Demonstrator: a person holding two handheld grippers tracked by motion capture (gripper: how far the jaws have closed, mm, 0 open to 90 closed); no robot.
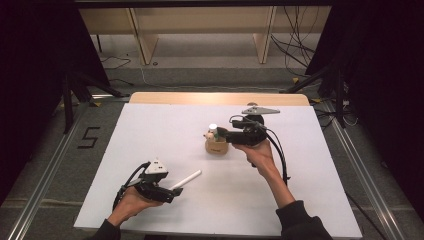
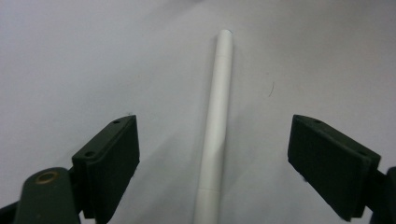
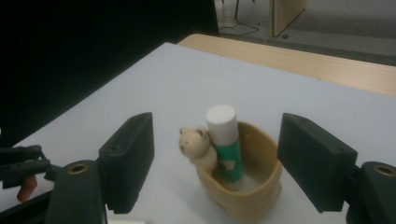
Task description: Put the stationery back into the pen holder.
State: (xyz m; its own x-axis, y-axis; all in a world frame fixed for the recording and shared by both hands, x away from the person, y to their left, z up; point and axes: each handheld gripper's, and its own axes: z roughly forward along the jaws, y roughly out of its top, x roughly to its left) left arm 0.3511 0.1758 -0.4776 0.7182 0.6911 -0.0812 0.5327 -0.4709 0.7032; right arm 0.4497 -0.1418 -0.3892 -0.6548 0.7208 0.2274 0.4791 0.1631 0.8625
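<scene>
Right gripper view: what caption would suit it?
Open claw poised around a bear-trimmed cup holding a glue stick.

White pen (image 2: 216,126) flat on table; glue stick (image 3: 226,144) upright in tan bear-figure cup (image 3: 254,186).

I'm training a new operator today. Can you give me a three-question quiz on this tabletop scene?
1. True or false: the left tongs are shut on the white pen.
2. What stands in the bear cup? A) glue stick B) spoon C) scissors
3. Which tongs are at the cup?

Key: 1 false, they are open with the pen lying between the jaws; 2 A, the glue stick; 3 the right tongs.
</scene>
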